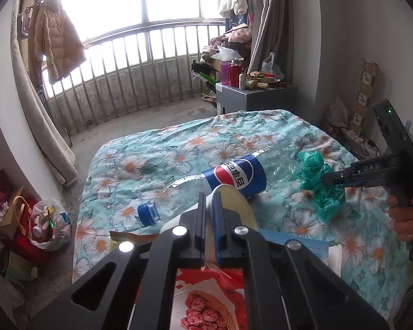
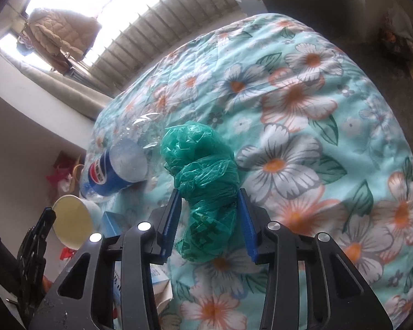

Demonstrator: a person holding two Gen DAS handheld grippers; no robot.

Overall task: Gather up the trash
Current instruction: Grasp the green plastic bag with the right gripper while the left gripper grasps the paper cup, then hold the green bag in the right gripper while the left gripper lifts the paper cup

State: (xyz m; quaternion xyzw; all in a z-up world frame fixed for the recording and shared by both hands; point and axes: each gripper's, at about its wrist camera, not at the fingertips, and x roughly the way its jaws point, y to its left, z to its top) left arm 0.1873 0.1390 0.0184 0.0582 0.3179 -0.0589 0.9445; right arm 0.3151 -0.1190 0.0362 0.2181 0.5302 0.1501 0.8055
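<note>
A white paper cup (image 1: 235, 202) with a cream inside lies on its side on the bed, and my left gripper (image 1: 211, 196) is shut on its rim wall. The cup (image 2: 73, 220) also shows at the lower left of the right wrist view. Behind it lies an empty clear Pepsi bottle (image 1: 234, 176) with a blue label and cap, also seen as the bottle (image 2: 115, 170). To its right is a crumpled green plastic bag (image 1: 314, 176). My right gripper (image 1: 326, 178) grips that bag; in its own view the right gripper (image 2: 209, 192) presses both blue pads on the green bag (image 2: 203, 159).
The floral turquoise quilt (image 1: 179, 148) covers the bed. A blue-white carton (image 1: 303, 244) and a red snack packet (image 1: 206, 302) lie near me. Full bags (image 1: 49, 225) stand on the floor at left. A grey cabinet (image 1: 256, 96) stands beyond the bed. A hand (image 1: 404, 214) holds the right gripper.
</note>
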